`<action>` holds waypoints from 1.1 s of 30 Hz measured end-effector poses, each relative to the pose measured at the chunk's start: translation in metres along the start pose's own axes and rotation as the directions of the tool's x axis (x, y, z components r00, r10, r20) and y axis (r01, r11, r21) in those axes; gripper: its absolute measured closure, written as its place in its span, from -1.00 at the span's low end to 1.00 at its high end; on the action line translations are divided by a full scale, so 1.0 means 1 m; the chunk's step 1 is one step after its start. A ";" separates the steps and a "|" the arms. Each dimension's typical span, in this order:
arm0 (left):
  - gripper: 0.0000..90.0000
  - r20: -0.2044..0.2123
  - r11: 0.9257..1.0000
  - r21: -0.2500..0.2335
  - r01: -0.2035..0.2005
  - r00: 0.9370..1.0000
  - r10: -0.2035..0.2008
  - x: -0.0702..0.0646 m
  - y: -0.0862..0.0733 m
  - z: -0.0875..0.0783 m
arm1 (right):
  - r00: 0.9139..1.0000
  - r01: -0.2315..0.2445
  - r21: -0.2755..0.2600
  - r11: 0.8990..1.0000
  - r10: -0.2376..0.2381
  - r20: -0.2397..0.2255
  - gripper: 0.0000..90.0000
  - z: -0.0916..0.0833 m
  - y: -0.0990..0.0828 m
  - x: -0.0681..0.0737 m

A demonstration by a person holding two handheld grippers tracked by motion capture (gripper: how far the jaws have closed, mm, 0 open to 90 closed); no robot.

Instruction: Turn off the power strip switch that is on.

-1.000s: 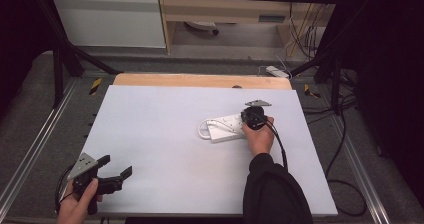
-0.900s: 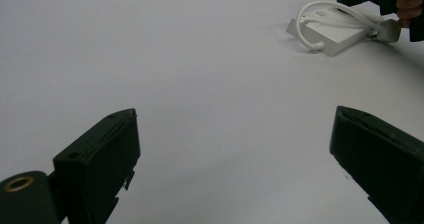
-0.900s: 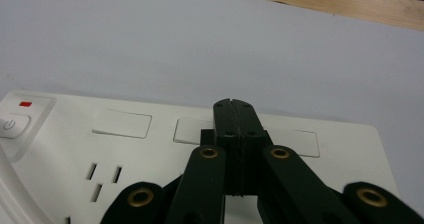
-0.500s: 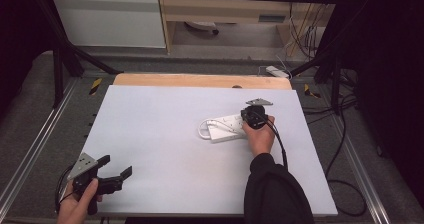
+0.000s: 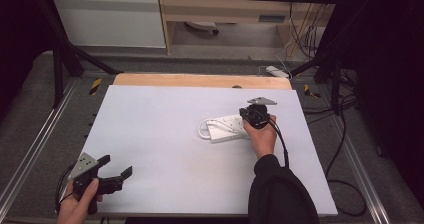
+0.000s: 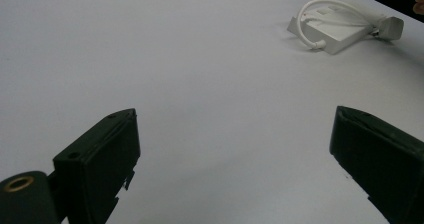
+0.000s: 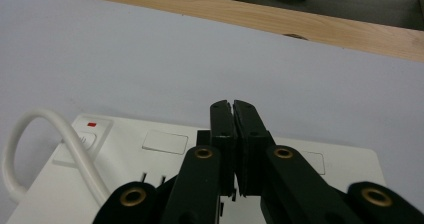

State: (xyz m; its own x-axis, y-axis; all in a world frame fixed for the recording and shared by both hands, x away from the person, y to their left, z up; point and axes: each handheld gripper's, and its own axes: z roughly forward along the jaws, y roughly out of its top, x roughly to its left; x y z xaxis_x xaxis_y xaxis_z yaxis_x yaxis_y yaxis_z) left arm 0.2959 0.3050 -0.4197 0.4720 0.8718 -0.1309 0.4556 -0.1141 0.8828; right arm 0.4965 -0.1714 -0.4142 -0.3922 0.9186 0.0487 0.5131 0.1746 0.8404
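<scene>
- The right gripper (image 5: 248, 115) sat over the white power strip (image 5: 226, 128), jaws pressed together with nothing visible between them; in the right gripper view their tips hovered above the strip's top face, near its sockets. Whether they touched it could not be told.
- The left gripper (image 5: 114, 166) was held near the table's (image 5: 165, 114) front left corner, well apart from the strip, its jaws spread wide around bare surface.
- The strip lay right of centre on the white table, toward the far side, its cable (image 6: 320, 6) looped beside and over its left end.
- Likely risks (a judgement only): pressing down with closed jaws could skid the light strip across the smooth top, and the loose cable loop could snag a jaw or drag the strip round if it were lifted.
- In the high view the strip's long axis ran roughly left to right, tilted slightly, the right end farther from the person. The end with the red-marked switch (image 7: 91, 125) and cable pointed left.
</scene>
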 end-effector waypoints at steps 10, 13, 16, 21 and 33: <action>-0.87 -0.002 1.000 0.001 -0.005 1.000 0.005 -0.001 0.000 0.000 | 0.999 -0.032 -0.004 0.999 0.032 -0.042 0.44 -0.012 0.005 0.003; -0.87 0.002 1.000 0.001 -0.007 1.000 0.007 -0.002 0.000 0.000 | 0.998 -0.050 0.002 0.999 0.050 -0.043 0.17 -0.017 0.008 0.002; -0.87 0.002 1.000 0.004 -0.009 1.000 0.009 -0.001 0.000 0.000 | 0.996 -0.072 0.008 0.997 0.073 -0.045 -0.14 -0.019 0.009 0.001; -0.87 0.001 1.000 0.004 -0.003 1.000 0.003 -0.001 0.000 0.000 | 0.995 -0.087 0.023 0.996 0.088 -0.039 -0.54 -0.022 0.009 0.002; -0.87 -0.001 1.000 0.005 0.005 1.000 -0.005 -0.001 -0.001 0.000 | 0.994 -0.075 -0.010 0.997 0.074 -0.081 -0.90 -0.043 0.017 0.005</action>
State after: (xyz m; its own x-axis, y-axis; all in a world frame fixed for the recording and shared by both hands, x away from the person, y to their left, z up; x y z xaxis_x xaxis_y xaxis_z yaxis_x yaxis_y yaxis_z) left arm 0.2953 0.3044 -0.4209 0.4694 0.8726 -0.1348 0.4618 -0.1125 0.8798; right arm 0.4705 -0.1795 -0.3768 -0.4139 0.8971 0.1547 0.5338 0.1015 0.8395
